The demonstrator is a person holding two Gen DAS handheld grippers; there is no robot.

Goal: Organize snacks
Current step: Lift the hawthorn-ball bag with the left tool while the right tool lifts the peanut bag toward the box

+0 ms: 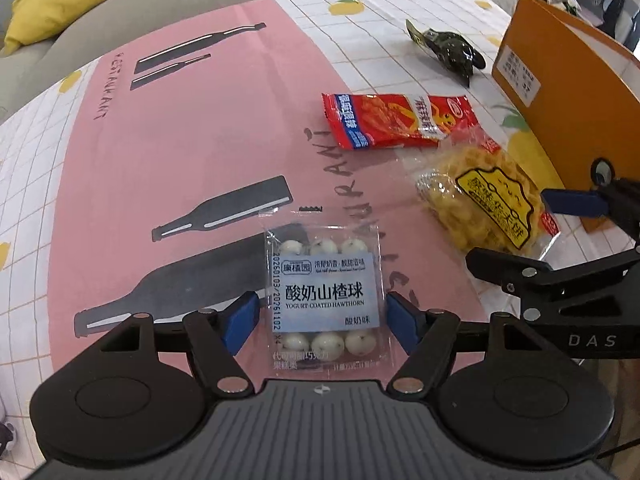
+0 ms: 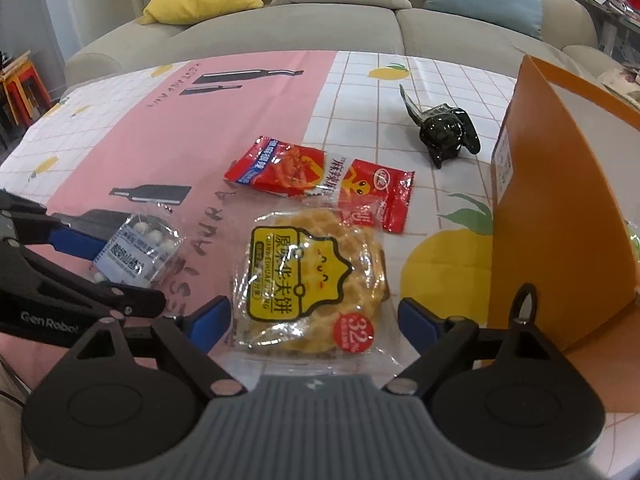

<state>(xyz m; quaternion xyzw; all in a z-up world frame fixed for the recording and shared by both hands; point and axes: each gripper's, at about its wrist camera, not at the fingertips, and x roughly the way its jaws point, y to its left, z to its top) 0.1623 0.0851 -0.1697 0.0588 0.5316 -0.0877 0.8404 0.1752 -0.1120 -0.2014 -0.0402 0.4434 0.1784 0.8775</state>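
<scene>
My left gripper is open with its blue pads on either side of a clear pack of yogurt hawthorn balls, which lies flat on the table. My right gripper is open around a yellow waffle-cookie pack. A red spicy-snack packet lies just beyond the cookie pack, and a dark green wrapped snack lies farther back. The hawthorn pack also shows in the right wrist view with the left gripper around it. The cookie pack, red packet and green snack show in the left wrist view.
An orange box stands open at the table's right side; it also shows in the left wrist view. The table has a pink and white lemon-print cloth. A grey sofa with cushions is behind the table.
</scene>
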